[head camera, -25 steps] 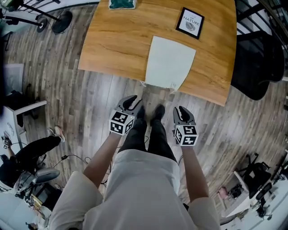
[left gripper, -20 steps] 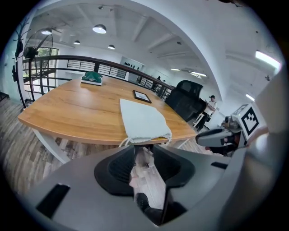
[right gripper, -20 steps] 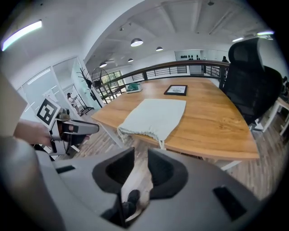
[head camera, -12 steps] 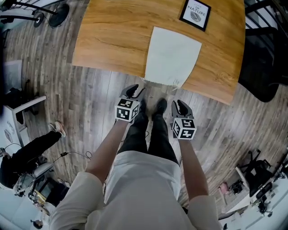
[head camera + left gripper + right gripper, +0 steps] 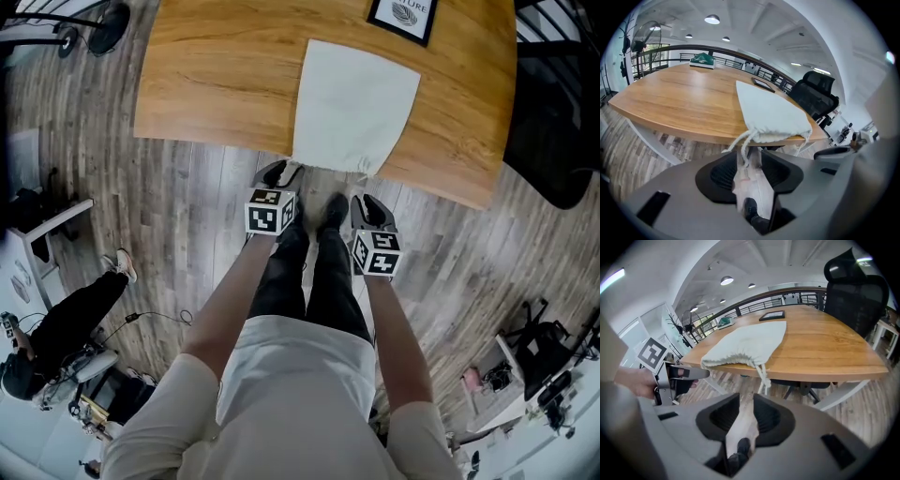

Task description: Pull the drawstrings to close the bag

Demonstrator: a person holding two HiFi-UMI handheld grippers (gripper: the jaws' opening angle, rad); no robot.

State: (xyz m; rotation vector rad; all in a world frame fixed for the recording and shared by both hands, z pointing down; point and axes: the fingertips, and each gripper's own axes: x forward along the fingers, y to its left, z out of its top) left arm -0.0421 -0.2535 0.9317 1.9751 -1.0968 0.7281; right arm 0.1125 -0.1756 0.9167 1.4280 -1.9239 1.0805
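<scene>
Tabletop point(image 5: 216, 84) edge bears the bag point(image 5: 354, 103), drawstrings point(image 5: 743, 140) dangling. Left gripper point(image 5: 278, 174), opening, and right gripper point(image 5: 372, 208), spread, have come nearer, bag at 12 o'clock; neither pinches anything.

I've open air over the floor point(image 5: 187, 206) up to the table point(image 5: 216, 84) edge, where the bag point(image 5: 356, 94)'s drawstrings point(image 5: 744, 140) dangle across my way.

Grey wood-plank floor point(image 5: 178, 216) throughout. Light wooden counter point(image 5: 225, 75), rounded corners, pale legs. Black office chair point(image 5: 553, 141) at counter's right side. Dark railing point(image 5: 689, 49) beyond counter's far edge. White ceiling point(image 5: 754, 18), round recessed lights point(image 5: 712, 19) lit. Black stand with round base point(image 5: 111, 23) at upper left. Cables and equipment point(image 5: 84, 375) on floor, lower left.
</scene>
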